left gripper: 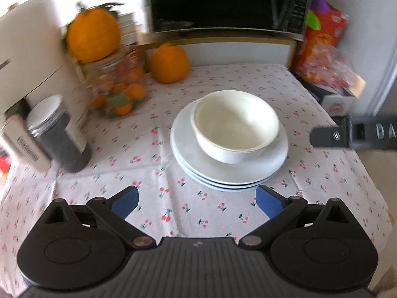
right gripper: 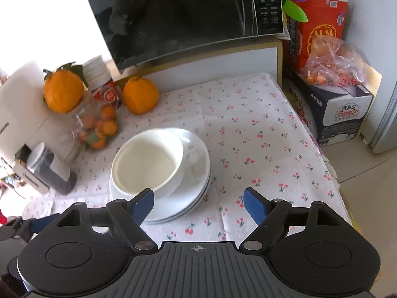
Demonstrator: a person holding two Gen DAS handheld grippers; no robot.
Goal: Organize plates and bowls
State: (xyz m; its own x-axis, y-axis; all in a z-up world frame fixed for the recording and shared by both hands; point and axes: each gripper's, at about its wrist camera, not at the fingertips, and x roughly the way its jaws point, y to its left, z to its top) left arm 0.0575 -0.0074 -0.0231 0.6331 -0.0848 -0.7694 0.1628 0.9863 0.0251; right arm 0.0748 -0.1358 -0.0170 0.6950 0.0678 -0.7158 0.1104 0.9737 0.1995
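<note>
A cherry-print tablecloth covered the table, with a black microwave across the top of the frame. At centre the stacked white plates carried nested white bowls, probably two, though blur softened the rims. Stacking looked essentially done; perhaps only centring remained. Both the left gripper and right gripper hung released, grasping nothing. Only the right view showed the water carton at right.
</note>
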